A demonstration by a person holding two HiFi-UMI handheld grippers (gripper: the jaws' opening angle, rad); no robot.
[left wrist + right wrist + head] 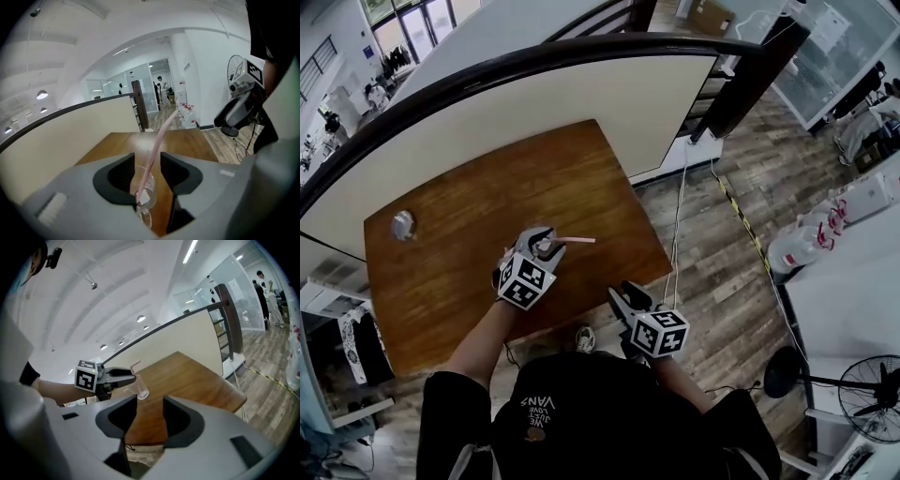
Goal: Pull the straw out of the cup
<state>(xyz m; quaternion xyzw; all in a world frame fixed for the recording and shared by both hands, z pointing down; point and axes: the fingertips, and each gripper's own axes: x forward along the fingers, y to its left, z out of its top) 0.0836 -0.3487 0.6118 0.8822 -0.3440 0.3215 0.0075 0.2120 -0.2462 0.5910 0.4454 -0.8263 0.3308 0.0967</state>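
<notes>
A clear plastic cup (143,191) with a pink straw (159,133) in it sits between the jaws of my left gripper (147,161), which is shut on the cup. In the head view the left gripper (542,242) is over the middle of the wooden table (459,281), and the straw (577,240) points right. From the right gripper view the cup (140,391) hangs tilted above the tabletop. My right gripper (150,411) is open and holds nothing. It hovers at the table's near edge (624,296), to the right of the cup and apart from it.
A small round grey object (402,225) lies near the table's far left corner. A curved cream partition with a dark rail (581,89) stands right behind the table. Right of it are wooden floor, a white cable (678,225), a counter with bottles (802,248) and a fan (872,384).
</notes>
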